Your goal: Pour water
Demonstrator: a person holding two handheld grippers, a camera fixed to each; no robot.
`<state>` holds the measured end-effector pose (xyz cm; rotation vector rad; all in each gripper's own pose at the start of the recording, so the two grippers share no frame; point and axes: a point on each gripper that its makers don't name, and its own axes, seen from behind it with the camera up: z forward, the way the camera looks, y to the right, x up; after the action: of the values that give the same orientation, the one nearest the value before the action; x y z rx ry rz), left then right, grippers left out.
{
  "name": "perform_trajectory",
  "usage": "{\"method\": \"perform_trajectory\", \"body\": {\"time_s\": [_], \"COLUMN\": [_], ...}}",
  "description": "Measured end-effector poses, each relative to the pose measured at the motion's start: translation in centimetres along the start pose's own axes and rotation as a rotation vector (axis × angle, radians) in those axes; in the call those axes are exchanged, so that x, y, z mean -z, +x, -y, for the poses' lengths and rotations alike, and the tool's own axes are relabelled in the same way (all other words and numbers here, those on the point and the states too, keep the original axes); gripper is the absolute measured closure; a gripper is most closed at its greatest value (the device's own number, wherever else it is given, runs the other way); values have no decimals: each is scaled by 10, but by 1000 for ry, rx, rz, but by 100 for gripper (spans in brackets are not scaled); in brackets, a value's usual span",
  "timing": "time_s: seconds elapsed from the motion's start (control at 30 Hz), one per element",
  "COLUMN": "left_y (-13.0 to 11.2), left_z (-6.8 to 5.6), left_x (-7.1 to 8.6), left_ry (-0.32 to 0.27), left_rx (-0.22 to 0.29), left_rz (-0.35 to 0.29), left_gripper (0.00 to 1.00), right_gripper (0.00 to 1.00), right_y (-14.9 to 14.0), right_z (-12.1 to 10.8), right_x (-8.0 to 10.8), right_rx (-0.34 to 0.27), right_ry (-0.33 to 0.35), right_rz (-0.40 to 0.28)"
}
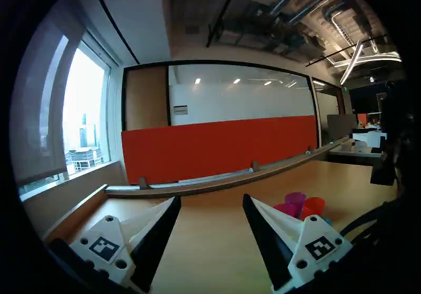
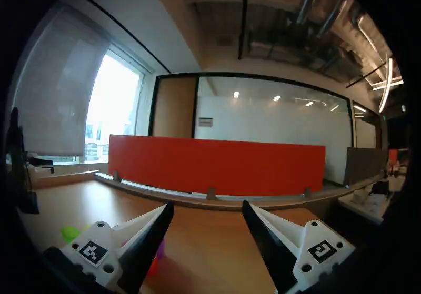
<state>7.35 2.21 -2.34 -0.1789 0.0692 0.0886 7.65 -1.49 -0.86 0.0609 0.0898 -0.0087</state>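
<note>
The cups (image 1: 300, 203) sit in a little bunch on the wooden table (image 1: 221, 246), at about four o'clock in the left gripper view. A purple cup (image 1: 296, 197) stands at the back, a pink cup (image 1: 286, 209) is just in front of it, and an orange cup (image 1: 314, 206) is on their three o'clock side. They are small, bright and plain, and they stand with the open ends up. The left gripper (image 1: 210, 198) is wide open. Its two pointy fingers are far apart with bare table between them, and it grabs nothing. The cups are just past its finger on the four o'clock side, and that finger hides the bottoms of the pink cup and the orange cup. A tiny blue bit (image 1: 327, 221) peeks out by the orange cup, too little to say what it is. I cannot tell if any cup has water in it. In the right gripper view, the right gripper (image 2: 207, 204) is also spread open and holds nothing. At about seven o'clock, next to its finger, there are blurry smears of purple and red (image 2: 156, 257); they look like cups, mostly hidden behind the finger. A blurry green blob (image 2: 69, 233) lies at eight o'clock, its shape unclear. A long red screen (image 2: 221, 165) stands along the far edge of the table at twelve o'clock, with a bright window (image 2: 113, 110) at ten o'clock. A dark shape (image 2: 21, 178) at nine o'clock is cut off by the edge.
</note>
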Motion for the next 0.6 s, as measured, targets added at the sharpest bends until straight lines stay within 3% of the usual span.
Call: {"method": "perform_trajectory", "body": {"time_s": [0.2, 0.6], "left_y": [-4, -15], "left_z": [0, -9], "left_x": [0, 2], "left_ry": [49, 107], "left_rx": [24, 64], "left_rz": [-20, -48], "left_gripper": [14, 14], "right_gripper": [0, 0], "right_y": [-3, -32], "right_z": [-14, -15], "right_x": [6, 12], "right_rx": [-17, -44], "right_ry": [-63, -102], "right_rz": [-31, -31]}}
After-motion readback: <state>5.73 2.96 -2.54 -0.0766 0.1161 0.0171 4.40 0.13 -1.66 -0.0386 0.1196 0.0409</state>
